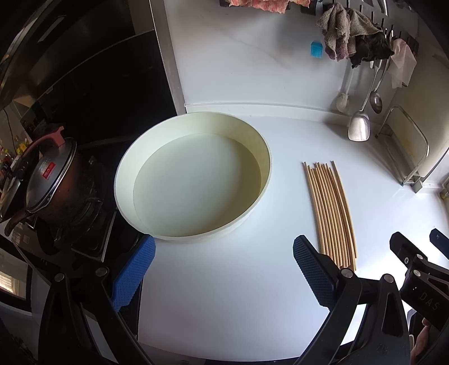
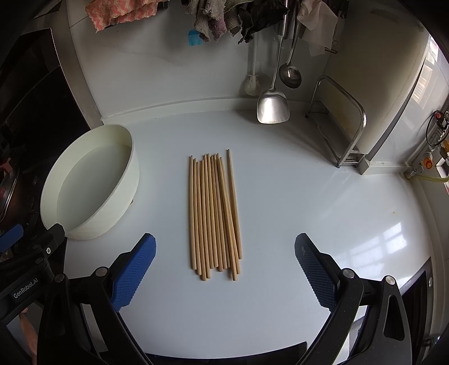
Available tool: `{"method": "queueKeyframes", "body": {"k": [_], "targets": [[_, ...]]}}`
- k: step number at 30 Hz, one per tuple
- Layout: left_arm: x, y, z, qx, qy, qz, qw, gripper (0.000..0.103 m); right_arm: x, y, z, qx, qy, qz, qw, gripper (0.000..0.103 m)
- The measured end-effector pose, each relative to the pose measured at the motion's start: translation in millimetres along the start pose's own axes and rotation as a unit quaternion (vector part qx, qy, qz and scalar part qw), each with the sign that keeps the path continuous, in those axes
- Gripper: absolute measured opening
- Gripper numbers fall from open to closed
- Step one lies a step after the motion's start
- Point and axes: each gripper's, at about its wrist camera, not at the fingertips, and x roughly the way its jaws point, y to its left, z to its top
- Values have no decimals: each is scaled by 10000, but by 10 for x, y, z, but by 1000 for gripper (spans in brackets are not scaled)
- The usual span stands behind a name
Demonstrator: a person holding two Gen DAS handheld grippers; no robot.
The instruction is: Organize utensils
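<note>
Several wooden chopsticks (image 2: 214, 216) lie side by side on the white counter, pointing away from me; they also show in the left wrist view (image 1: 331, 213). A round cream basin (image 1: 193, 177) stands empty to their left, also seen in the right wrist view (image 2: 89, 182). My right gripper (image 2: 224, 269) is open and empty, its blue pads straddling the near ends of the chopsticks from above. My left gripper (image 1: 224, 269) is open and empty, just in front of the basin. The right gripper shows at the right edge of the left wrist view (image 1: 415, 258).
A stove with a lidded pot (image 1: 47, 179) is at the left. A steel spatula (image 2: 272, 104), ladle (image 2: 290, 74) and cloths (image 2: 224, 19) hang on the back wall. A metal rack (image 2: 342, 126) stands at the back right.
</note>
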Motion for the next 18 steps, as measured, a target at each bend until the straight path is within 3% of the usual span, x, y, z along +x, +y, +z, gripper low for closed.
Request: {"method": "queueKeyframes", "body": {"k": [18], "targets": [[0, -6, -56, -25, 52, -19, 10000, 97, -18, -9, -49, -21, 8, 58, 10000, 95]]}}
